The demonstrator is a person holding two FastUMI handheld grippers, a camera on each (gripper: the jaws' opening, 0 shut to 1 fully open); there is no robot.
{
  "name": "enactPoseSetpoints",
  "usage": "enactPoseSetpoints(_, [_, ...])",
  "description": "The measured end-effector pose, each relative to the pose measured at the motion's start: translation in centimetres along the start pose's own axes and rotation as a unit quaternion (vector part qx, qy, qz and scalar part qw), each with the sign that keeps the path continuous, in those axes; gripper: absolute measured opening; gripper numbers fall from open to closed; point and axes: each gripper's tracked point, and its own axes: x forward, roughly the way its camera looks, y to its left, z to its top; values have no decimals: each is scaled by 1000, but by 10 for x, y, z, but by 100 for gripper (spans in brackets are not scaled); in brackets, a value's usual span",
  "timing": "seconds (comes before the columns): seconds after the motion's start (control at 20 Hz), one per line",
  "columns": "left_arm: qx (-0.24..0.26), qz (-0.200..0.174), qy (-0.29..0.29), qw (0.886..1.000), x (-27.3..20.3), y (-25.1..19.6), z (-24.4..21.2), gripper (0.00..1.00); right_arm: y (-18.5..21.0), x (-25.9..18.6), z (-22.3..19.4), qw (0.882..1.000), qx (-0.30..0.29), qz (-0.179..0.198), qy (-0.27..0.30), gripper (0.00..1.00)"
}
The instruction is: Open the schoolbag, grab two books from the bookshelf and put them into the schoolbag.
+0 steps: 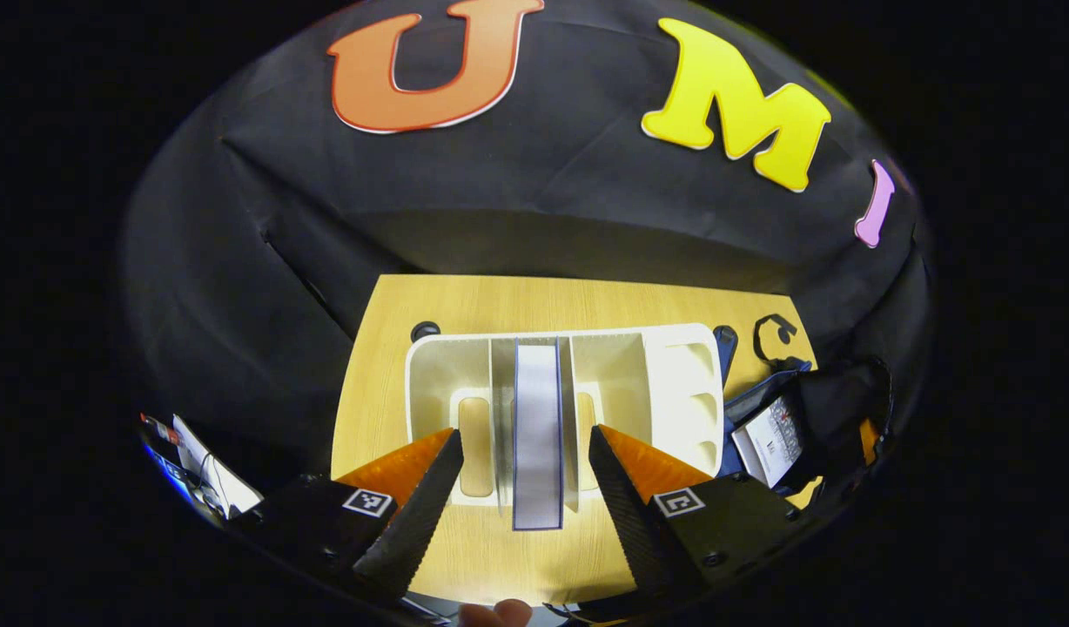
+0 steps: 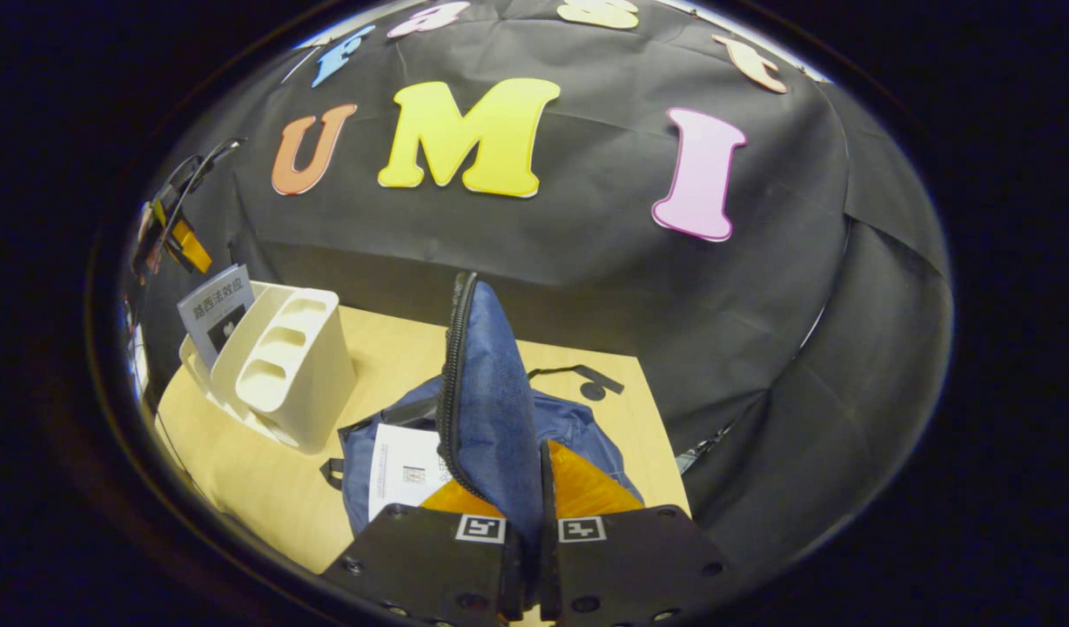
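in the left gripper view the left claw [image 1: 521, 470] is hanging spread around the book [image 1: 536, 435] standing in the bookshelf [image 1: 674, 383], readying a grab, while in the right gripper view the right claw [image 2: 524, 514] is pinching the schoolbag [image 2: 491, 409] flap upright beside the bookshelf, keeping its mouth open.

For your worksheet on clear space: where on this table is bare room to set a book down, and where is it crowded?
Bare wood lies in front of the bookshelf toward the left gripper, and behind it by the wall. Crowded: the right end, where the schoolbag meets the shelf.
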Motion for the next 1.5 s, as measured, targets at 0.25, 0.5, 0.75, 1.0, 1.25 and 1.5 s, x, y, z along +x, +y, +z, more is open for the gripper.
enactPoseSetpoints(0.25, [12, 14, 77, 997, 25, 11, -13, 92, -6, 2, -1, 1000, 15, -6, 4, 7])
enactPoseSetpoints(0.5, [15, -3, 109, 994, 35, -2, -16, 92, -11, 5, -2, 1000, 19, -9, 4, 7])
enactPoseSetpoints(0.75, [2, -6, 150, 989, 52, -8, -27, 90, -13, 5, -2, 1000, 19, -9, 4, 7])
enactPoseSetpoints(1.0, [-13, 4, 186, 982, 62, -3, -40, 84, -16, 6, -3, 1000, 24, -7, 4, 7])
enactPoseSetpoints(1.25, [-29, 13, 213, 977, 63, -5, -48, 52, -18, 4, -4, 1000, 27, -4, 4, 7])
enactPoseSetpoints(1.5, [-43, 27, 208, 977, 54, -1, -50, 45, -19, 3, -5, 1000, 25, 0, 1, 7])
